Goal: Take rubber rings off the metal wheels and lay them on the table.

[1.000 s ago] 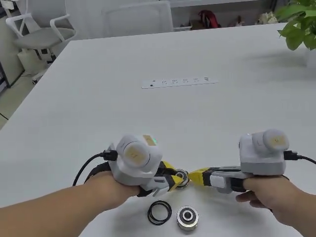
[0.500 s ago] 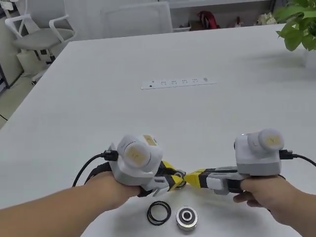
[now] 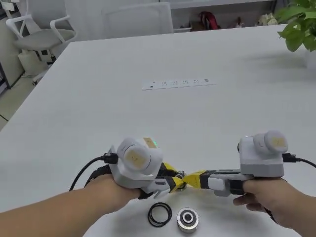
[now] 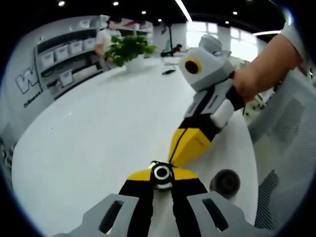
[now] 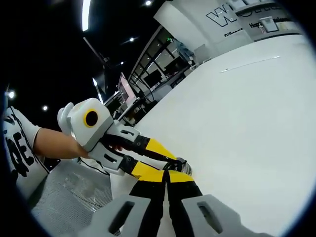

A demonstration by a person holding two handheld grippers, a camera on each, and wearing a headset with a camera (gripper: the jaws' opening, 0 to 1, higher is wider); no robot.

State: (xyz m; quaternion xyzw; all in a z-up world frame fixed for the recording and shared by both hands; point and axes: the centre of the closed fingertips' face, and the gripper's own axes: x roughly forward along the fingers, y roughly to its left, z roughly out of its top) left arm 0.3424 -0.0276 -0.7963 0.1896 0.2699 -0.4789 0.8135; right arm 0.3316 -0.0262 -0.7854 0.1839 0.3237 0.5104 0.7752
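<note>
Two metal wheels (image 3: 187,218) and two loose rubber rings (image 3: 159,213).

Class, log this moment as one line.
left gripper: shut on metal wheel | right gripper: shut, tips at that wheel | table: rubber rings, second wheel

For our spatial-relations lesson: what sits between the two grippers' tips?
A small metal wheel, clamped in the left gripper; the right gripper reaches its edge, as shown in the left gripper view.

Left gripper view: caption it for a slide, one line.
Left gripper clamps a wheel while the right gripper's closed tips reach its edge; a second wheel lies on the table.
</note>
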